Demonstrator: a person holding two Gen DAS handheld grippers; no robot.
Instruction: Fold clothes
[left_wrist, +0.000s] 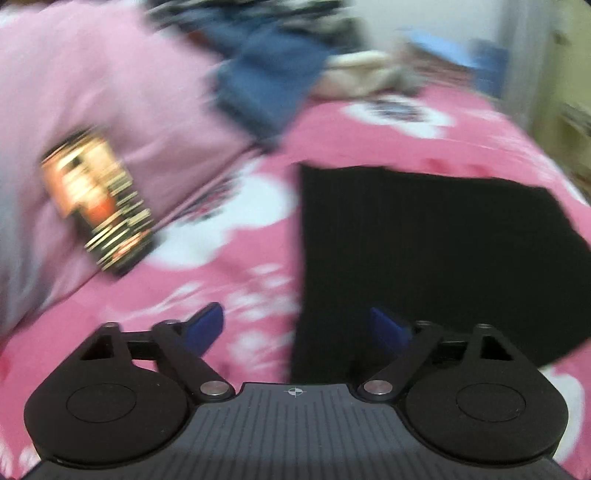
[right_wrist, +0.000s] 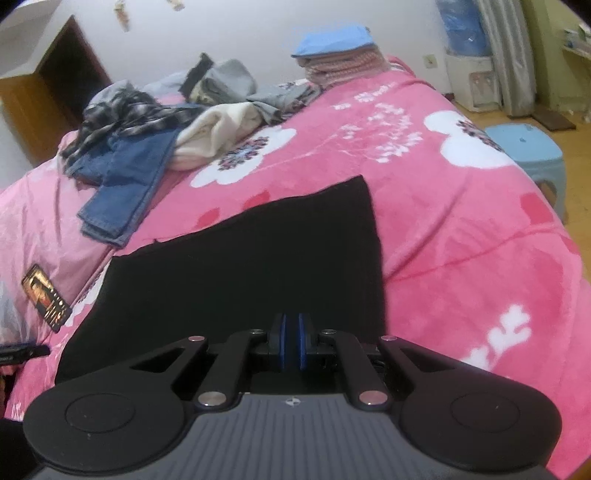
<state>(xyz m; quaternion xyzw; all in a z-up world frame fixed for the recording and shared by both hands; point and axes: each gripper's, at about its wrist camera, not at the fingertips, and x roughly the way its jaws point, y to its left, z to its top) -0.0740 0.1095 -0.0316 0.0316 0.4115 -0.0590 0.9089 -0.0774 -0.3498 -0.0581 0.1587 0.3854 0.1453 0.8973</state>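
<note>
Black garment (right_wrist: 236, 266) lies flat on the bed (right_wrist: 461, 229): soft, light, limp, likely best pinched at corners or edges. Left gripper (left_wrist: 297, 325) spread above it; right gripper (right_wrist: 291, 345) pressed together, whether on cloth cannot be told.

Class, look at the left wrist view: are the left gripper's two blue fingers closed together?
No. The left gripper stands wide open, its blue fingers spread apart above the pink bedspread and the black garment's edge.

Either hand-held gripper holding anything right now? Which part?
Left hand-held gripper: open, holding nothing. Right hand-held gripper: shut at the black garment's near edge; whether it pinches fabric can't be told.
</note>
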